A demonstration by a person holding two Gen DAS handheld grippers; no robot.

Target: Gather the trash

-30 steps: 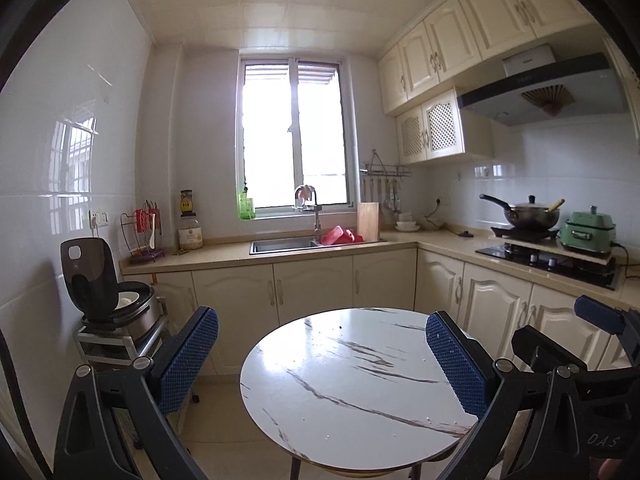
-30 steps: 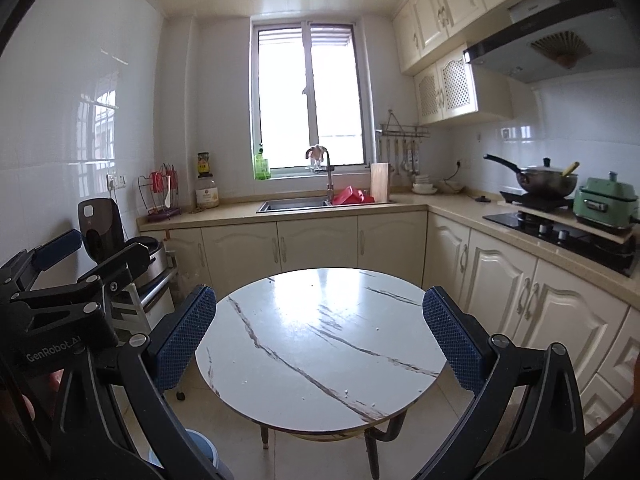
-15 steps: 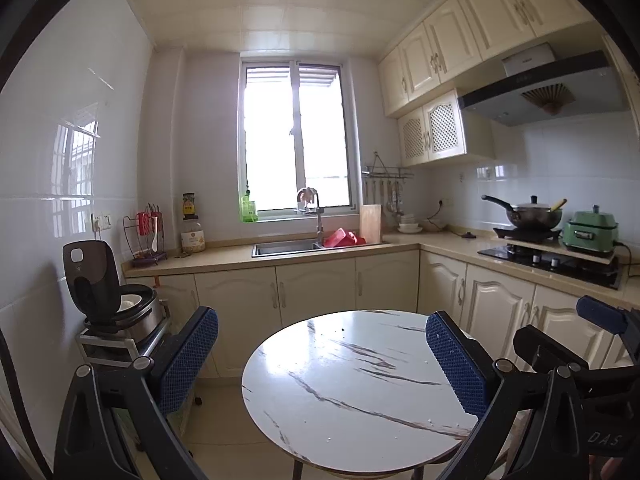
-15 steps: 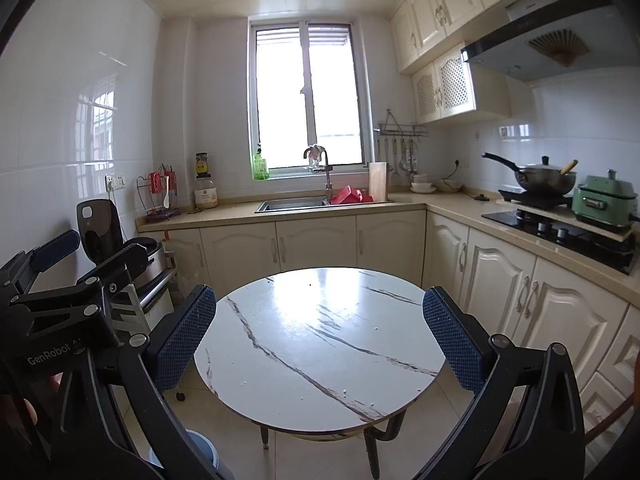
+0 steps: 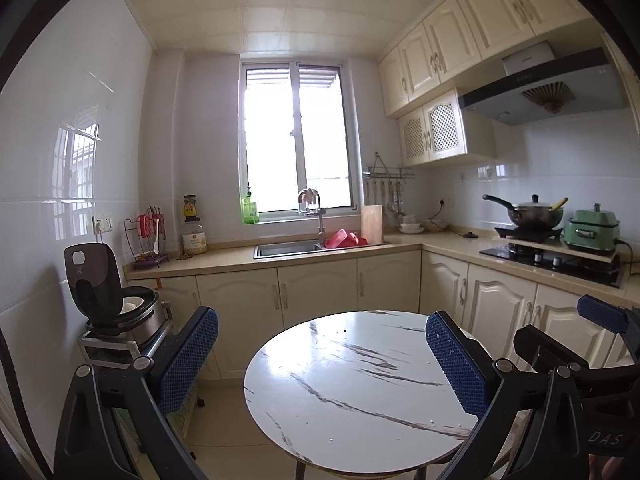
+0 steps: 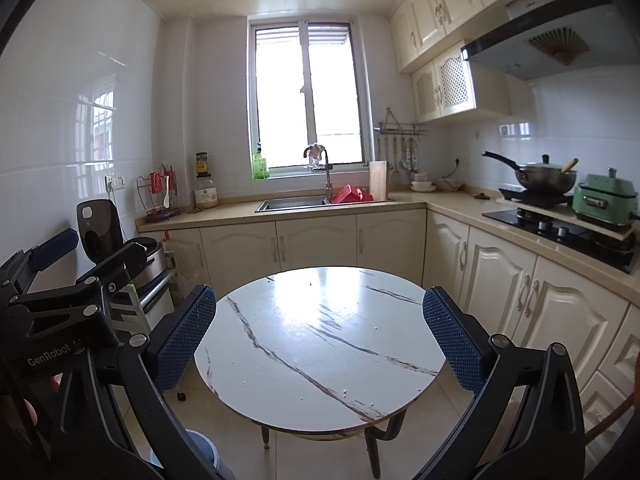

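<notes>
Nothing moved much since before. Left gripper (image 5: 322,354) and right gripper (image 6: 319,330) both wide open, empty, above round table (image 6: 280,392). Tiny crumbs (image 6: 372,405) on table. No trash picked yet.

Read "GenRobot" in white on the black left gripper (image 6: 52,320) body, left of the marble table (image 6: 320,340); "DAS" on the right gripper (image 5: 600,400) body, right of it.

Daylight from window (image 5: 296,140) blown out; glare on round table (image 6: 320,300); fisheye bending, dark vignette at edges.
</notes>
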